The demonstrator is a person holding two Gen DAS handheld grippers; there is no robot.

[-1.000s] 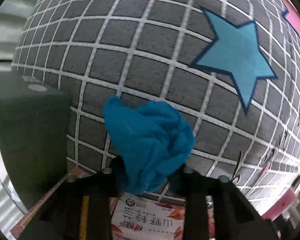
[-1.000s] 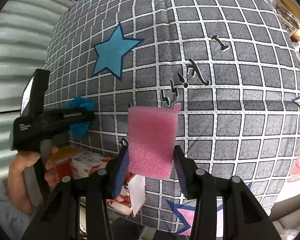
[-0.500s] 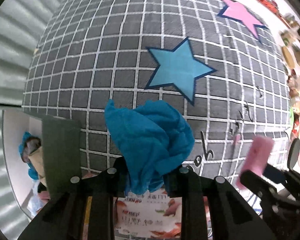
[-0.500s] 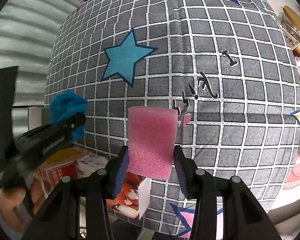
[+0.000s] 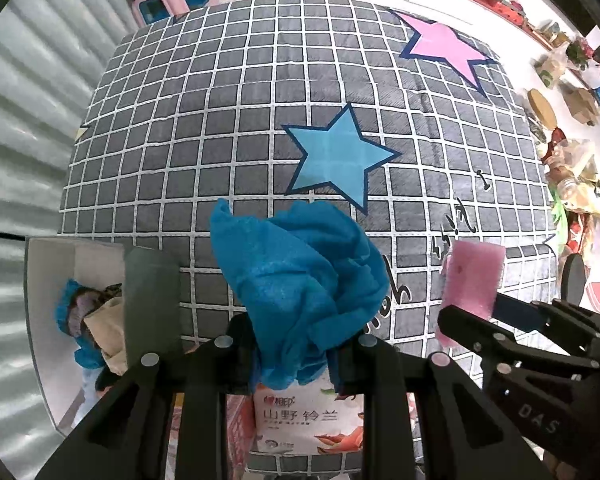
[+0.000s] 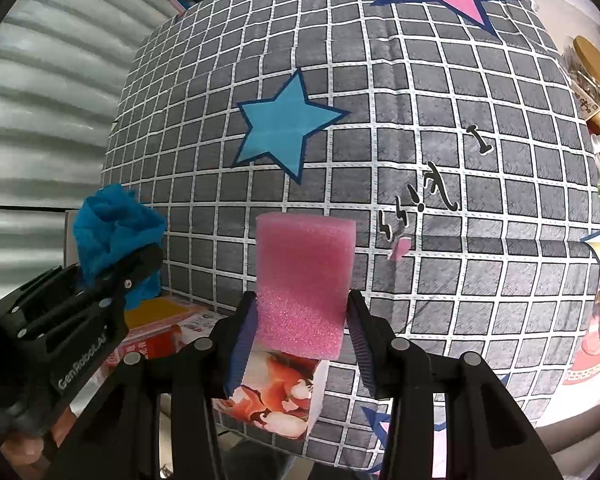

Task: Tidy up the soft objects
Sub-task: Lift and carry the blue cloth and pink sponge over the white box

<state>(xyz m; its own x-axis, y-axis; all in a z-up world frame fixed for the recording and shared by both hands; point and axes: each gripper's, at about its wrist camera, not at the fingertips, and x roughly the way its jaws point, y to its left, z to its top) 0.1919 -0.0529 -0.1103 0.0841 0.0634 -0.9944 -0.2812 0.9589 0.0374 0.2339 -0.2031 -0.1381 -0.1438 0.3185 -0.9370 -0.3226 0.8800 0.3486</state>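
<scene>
Cloth [image 5: 300,280] | left gripper [image 5: 296,354] is pinching it above the quilt [image 5: 228,120] | right gripper [image 6: 300,334] is pinching sponge [image 6: 304,276] | step: carrying | next: lowering cloth into box [image 5: 50,276] at left

**What I can't see well**

My blue cloth [image 5: 300,280] hides part of the tissue pack [image 5: 306,420] under it. Left of the cloth, a dark flap [image 5: 152,304] covers some of the white box [image 5: 48,312]. Shelf things far right of it look too small.
</scene>
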